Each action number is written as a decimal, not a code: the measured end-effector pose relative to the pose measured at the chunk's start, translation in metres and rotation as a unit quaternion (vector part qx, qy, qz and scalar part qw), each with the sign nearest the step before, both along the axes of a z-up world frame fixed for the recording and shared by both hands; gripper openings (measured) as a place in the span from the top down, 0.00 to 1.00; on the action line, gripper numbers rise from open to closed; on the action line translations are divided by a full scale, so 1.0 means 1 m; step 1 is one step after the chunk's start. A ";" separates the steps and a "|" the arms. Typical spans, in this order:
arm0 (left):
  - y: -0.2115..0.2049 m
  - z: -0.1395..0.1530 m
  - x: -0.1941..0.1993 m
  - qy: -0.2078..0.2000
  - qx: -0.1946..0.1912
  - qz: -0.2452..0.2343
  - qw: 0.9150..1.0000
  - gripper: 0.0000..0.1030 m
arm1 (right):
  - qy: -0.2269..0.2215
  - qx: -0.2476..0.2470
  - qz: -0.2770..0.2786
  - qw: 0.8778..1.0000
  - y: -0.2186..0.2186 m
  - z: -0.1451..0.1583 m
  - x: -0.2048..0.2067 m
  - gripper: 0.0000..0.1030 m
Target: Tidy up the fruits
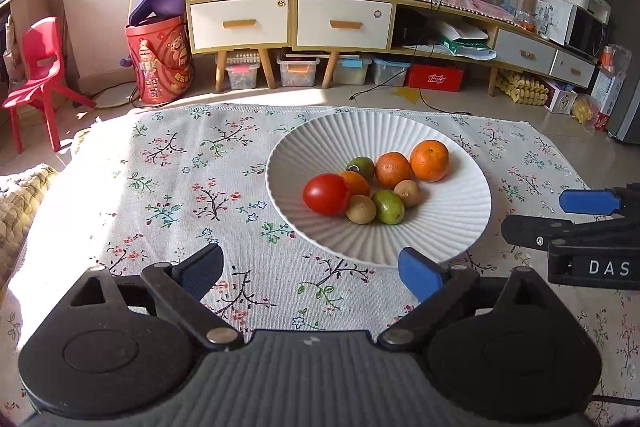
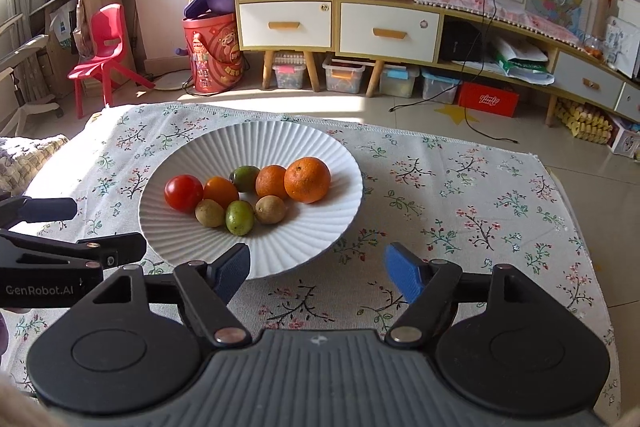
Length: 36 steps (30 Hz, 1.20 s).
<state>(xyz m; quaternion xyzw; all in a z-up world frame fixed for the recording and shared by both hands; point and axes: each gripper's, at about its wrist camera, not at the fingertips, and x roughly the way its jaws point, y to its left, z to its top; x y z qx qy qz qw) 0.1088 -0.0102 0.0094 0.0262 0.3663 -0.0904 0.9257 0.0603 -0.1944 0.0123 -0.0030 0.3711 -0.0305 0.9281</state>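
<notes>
A white ribbed plate (image 1: 452, 219) (image 2: 288, 247) sits on the floral tablecloth and holds all the fruit. On it lie a red tomato (image 1: 326, 193) (image 2: 183, 193), two oranges (image 1: 429, 160) (image 2: 307, 179), a smaller orange fruit (image 1: 358, 183) (image 2: 221, 191), two green fruits (image 1: 389, 206) (image 2: 239, 217) and two brown kiwis (image 1: 361, 209) (image 2: 209, 213). My left gripper (image 1: 316, 271) stands open over the cloth in front of the plate's near rim, with nothing between its fingers. My right gripper (image 2: 318, 269) is open too, empty, near the plate's front right edge.
The floral tablecloth (image 1: 192, 187) (image 2: 460, 211) covers the table, whose far edge meets the tiled floor. Beyond stand a wooden cabinet (image 1: 288, 11), a red bucket (image 1: 160, 63) and a red chair (image 1: 36, 71). A knitted cushion (image 1: 20, 203) lies at the left.
</notes>
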 end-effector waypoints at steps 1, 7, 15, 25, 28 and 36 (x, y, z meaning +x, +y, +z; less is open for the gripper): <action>0.002 0.000 -0.002 0.004 0.000 0.005 1.000 0.16 | 0.003 0.003 -0.002 1.000 0.000 0.001 -0.002 0.25; 0.013 0.007 -0.016 0.012 0.012 0.030 0.999 0.11 | 0.013 0.011 -0.010 1.000 0.011 0.004 -0.016 0.17; 0.013 0.013 -0.027 0.007 0.046 0.036 0.998 0.11 | 0.006 -0.018 0.003 1.000 0.025 0.005 -0.022 0.12; 0.014 0.016 -0.032 0.021 0.062 0.052 0.997 0.11 | 0.012 -0.045 -0.004 0.999 0.033 0.003 -0.026 0.04; 0.013 0.016 -0.032 0.024 0.062 0.051 0.996 0.11 | 0.015 -0.047 -0.005 0.999 0.034 0.004 -0.026 0.02; 0.010 0.018 -0.035 0.020 0.063 0.046 0.997 0.11 | 0.019 -0.050 -0.006 0.999 0.035 0.003 -0.026 0.02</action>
